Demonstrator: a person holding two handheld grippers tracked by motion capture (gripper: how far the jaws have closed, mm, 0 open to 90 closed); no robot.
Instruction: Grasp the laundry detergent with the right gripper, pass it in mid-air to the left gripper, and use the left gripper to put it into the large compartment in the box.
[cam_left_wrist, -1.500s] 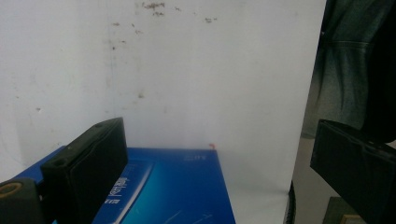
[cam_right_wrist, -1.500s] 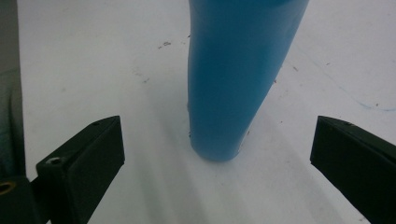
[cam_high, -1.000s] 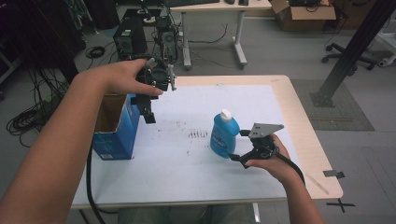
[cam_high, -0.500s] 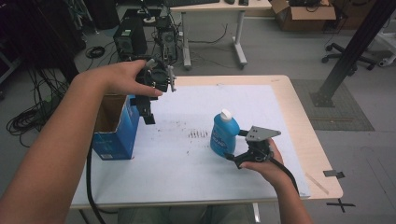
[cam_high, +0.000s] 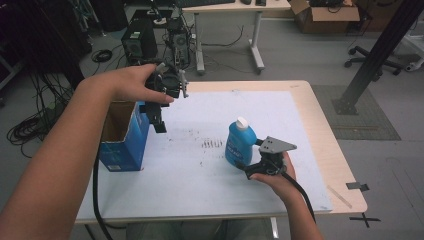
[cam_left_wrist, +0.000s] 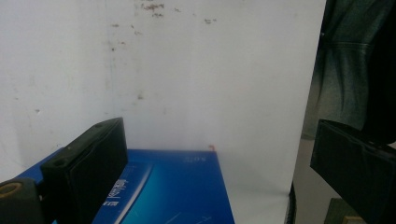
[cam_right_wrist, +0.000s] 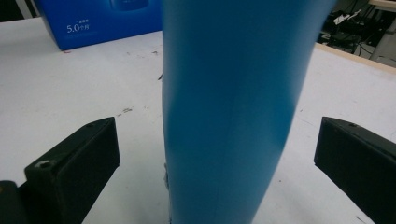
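Leftmost, centre-left of the high view: open blue box (cam_high: 121, 136) on the table (cam_high: 320, 130). Left gripper (cam_high: 159, 116) above its right edge, jaws wide, empty. Right of centre: blue bottle (cam_high: 239, 142), upright, white cap; right gripper (cam_high: 250, 167) straddling it, jaws wide, not touching.

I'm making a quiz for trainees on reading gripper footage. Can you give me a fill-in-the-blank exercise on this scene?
1. The right gripper has its jaws spread on either side of the blue plastic bottle, whose cap is ____ in colour.
2. The open-topped blue cardboard box stands at the ____ edge of the white-covered table in the high view.
3. The left gripper hangs above the table with its jaws ____ and nothing between them.
4. The bottle stands ____ on the table.

Missing words: white; left; open; upright
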